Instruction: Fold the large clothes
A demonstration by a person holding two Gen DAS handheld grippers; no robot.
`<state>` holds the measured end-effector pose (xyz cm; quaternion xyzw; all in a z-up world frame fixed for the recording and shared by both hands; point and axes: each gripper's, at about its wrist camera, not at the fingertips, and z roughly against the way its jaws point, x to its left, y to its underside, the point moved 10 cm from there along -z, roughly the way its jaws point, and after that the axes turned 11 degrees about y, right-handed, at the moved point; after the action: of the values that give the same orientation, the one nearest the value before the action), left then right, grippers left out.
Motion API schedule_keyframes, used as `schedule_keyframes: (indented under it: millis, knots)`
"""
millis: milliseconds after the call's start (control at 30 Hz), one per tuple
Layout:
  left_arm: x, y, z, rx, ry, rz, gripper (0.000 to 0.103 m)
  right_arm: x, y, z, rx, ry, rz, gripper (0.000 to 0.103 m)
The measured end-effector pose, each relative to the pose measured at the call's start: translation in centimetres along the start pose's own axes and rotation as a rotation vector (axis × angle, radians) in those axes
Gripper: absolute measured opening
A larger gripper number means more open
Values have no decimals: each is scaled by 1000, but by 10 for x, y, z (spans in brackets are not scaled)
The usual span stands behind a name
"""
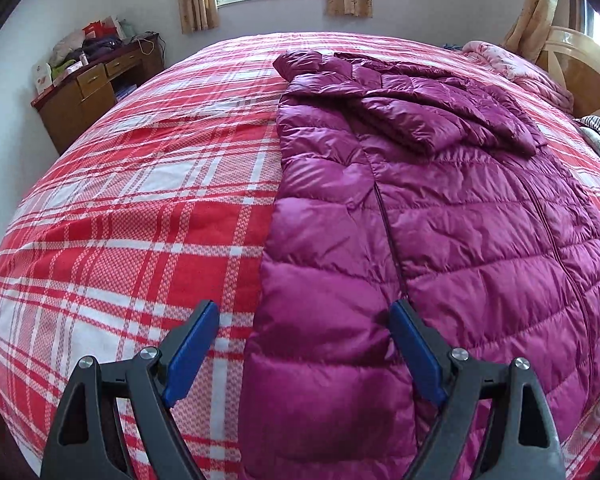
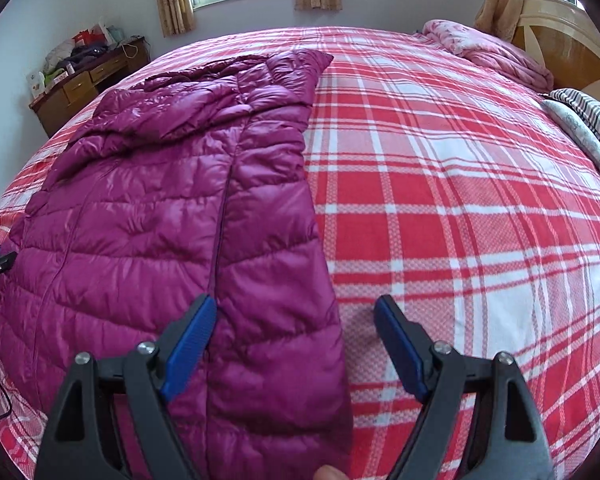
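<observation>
Jacket narrowed — final folds still waiting.
I am hovering both grippers, left gripper and right gripper, jaws spread and empty, over the purple jacket at frame centre on the plaid bed — sleeves seemingly tucked in.

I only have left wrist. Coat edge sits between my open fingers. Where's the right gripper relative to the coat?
Observer: The right gripper is open over the coat, straddling its other long edge; one finger over the coat, the other over the bedspread.
Operator: Anything beyond that edge?
Observer: Only bare plaid bedspread, up to a striped cloth at the far right.
Operator: Is the pink blanket clear of the coat?
Observer: Yes, the pink blanket lies bunched by the headboard, well apart from the coat.
</observation>
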<state>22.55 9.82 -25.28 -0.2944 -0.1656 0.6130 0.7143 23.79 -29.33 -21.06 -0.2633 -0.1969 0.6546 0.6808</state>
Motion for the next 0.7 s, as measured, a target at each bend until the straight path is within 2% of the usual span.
schedule_keyframes:
  millis: [400, 500, 600, 700]
  knots:
    - [-7, 23, 15, 8, 10, -9, 87, 7, 38, 20, -7, -15, 23, 83]
    - [-10, 30, 19, 11, 19, -8, 87, 7, 47, 24, -7, -23, 26, 81]
    - [-13, 36, 22, 18, 34, -15, 87, 8, 54, 30, -9, -38, 27, 73]
    - [-20, 43, 25, 25, 47, -42, 87, 11, 56, 36, -21, -87, 18, 55]
